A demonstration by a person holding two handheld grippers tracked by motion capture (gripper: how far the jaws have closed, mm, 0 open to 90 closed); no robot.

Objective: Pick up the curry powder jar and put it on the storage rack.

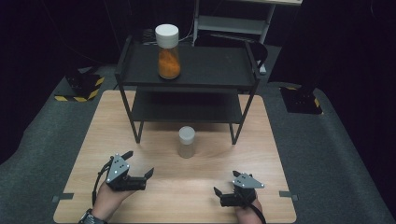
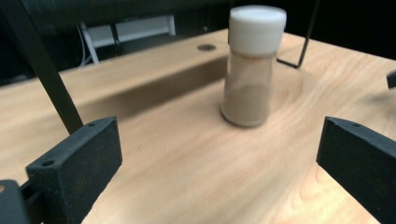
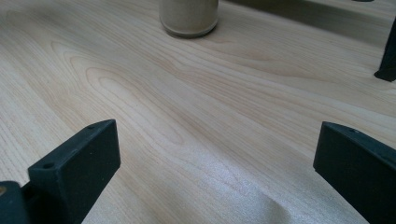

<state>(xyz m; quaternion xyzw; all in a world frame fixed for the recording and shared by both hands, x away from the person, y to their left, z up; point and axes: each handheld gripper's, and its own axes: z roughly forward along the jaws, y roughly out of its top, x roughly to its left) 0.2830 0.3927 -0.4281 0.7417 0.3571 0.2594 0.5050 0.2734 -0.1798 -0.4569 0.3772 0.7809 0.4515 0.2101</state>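
A small jar of beige powder with a white lid [image 1: 187, 142] stands upright on the wooden table [image 1: 261, 140], just in front of the black rack. A taller jar of orange contents with a white lid [image 1: 167, 52] stands on the rack's top shelf [image 1: 210, 65]. My left gripper [image 1: 139, 163] rests at the near left, open and holding nothing; in its own view [image 2: 219, 154] the beige jar [image 2: 250, 70] stands a short way ahead. My right gripper [image 1: 226, 183] sits open at the near right, seen too in its own view [image 3: 217, 158], with the beige jar's base [image 3: 188, 16] farther off.
The black two-tier rack has thin legs on the table [image 2: 51, 70] [image 3: 388, 51] and a lower shelf [image 1: 187, 107]. Grey carpet surrounds the table. Yellow-and-black striped bases [image 1: 79, 88] [image 1: 301, 100] and a pale metal frame [image 1: 233, 23] stand behind.
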